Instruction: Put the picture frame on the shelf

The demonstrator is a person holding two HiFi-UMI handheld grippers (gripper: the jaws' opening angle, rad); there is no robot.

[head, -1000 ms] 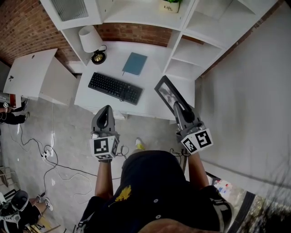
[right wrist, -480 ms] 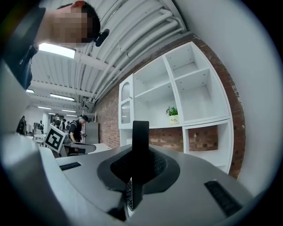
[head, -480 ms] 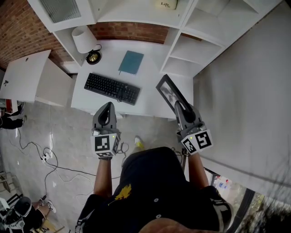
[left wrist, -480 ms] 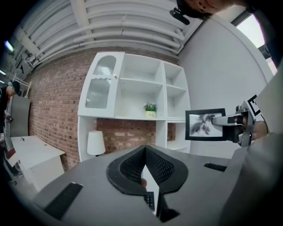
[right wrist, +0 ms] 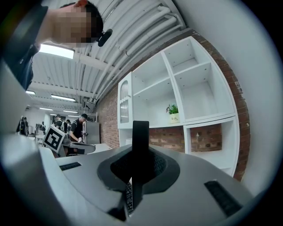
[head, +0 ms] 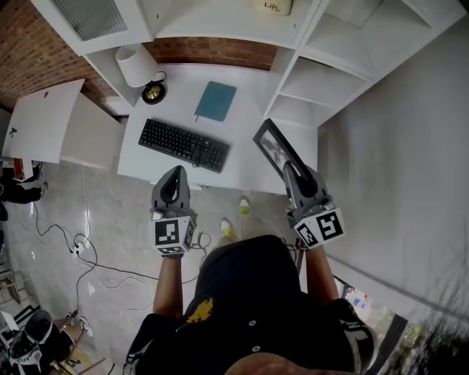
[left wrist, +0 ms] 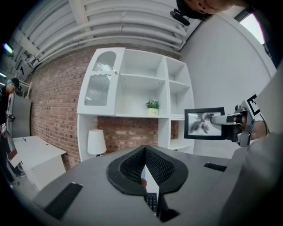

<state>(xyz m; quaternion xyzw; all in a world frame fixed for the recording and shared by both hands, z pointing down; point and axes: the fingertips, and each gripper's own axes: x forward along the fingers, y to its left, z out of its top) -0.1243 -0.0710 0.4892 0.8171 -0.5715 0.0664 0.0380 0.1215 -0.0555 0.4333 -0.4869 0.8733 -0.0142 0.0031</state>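
A black picture frame (head: 273, 147) with a grey leaf print sticks out of my right gripper (head: 291, 170), which is shut on its lower edge. I hold it in front of the desk, below the white shelf unit (head: 308, 91). In the right gripper view the frame (right wrist: 140, 132) stands edge-on between the jaws. In the left gripper view the frame (left wrist: 204, 123) shows face-on at the right. My left gripper (head: 174, 177) is shut and holds nothing, level with the right one, near the desk's front edge. The shelf unit (left wrist: 141, 88) stands ahead, with open compartments.
On the white desk (head: 253, 95) lie a black keyboard (head: 185, 143) and a teal notebook (head: 216, 102); a white lamp (head: 138, 66) stands at its back left. A potted plant (head: 272, 6) sits on a shelf. A grey wall (head: 396, 146) runs along the right. Cables (head: 80, 256) trail on the floor.
The person has stepped forward, and a foot now shows by the desk's edge. Both grippers have gone a little forward with them. The right grip on the frame is unchanged.
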